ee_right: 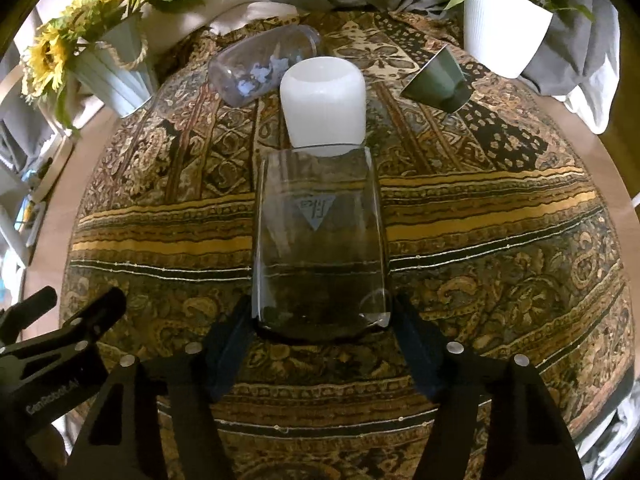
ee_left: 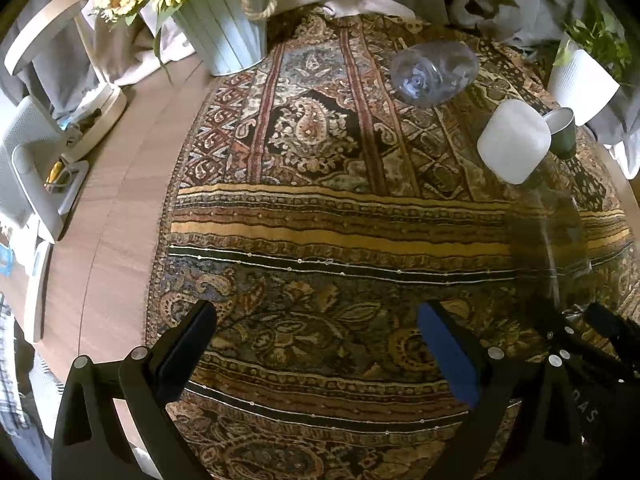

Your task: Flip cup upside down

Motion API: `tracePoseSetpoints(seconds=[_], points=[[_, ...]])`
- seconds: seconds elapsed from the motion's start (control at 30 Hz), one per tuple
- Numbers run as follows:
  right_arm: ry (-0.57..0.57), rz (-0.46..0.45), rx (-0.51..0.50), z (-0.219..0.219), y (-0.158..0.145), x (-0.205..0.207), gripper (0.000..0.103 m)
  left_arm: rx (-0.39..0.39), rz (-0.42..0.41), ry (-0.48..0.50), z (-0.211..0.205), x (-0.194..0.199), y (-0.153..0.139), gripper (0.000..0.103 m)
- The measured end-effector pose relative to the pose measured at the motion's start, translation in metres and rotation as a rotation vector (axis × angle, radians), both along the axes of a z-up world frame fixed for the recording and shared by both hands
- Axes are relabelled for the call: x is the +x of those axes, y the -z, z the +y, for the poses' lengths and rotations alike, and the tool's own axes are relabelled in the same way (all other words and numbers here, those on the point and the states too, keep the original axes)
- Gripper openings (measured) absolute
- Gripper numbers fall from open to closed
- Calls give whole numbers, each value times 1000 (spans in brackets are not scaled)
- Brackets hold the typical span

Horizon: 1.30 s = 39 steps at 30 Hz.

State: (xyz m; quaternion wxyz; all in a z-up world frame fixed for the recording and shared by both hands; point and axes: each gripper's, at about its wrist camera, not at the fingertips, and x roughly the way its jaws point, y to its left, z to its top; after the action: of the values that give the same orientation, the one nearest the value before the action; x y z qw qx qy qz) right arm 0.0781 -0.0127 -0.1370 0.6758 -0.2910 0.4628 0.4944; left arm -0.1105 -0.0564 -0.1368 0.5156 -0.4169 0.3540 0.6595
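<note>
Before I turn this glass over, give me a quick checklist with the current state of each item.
1. Right claw shut on the clear glass: ok.
2. Grip sits at one end of the glass, not mid-body: ok, but watch for slip.
3. Left claw open, holding nothing: ok.
4. White cup sits close beyond the glass: not ok.
5. Glass empty: cannot tell.
6. Patterned cloth lying flat below: ok.

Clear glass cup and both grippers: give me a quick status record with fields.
held item: clear glass cup
holder: right gripper, fingers on both sides of its near end
cup logo: reads inverted
left gripper: open, holding nothing
behind cup: white cup, green cup
lying down: clear jar
surface: patterned cloth
</note>
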Motion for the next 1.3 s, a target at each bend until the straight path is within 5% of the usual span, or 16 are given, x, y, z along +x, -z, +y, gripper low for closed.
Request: tracePoseSetpoints(seconds=[0.43, 1.3], points=[[18, -28, 59, -6, -44, 3, 67, 77, -41, 13, 3, -1, -26, 103], [-41, -108, 35, 66, -52, 7, 67, 102, 11, -42, 14, -17, -40, 103]])
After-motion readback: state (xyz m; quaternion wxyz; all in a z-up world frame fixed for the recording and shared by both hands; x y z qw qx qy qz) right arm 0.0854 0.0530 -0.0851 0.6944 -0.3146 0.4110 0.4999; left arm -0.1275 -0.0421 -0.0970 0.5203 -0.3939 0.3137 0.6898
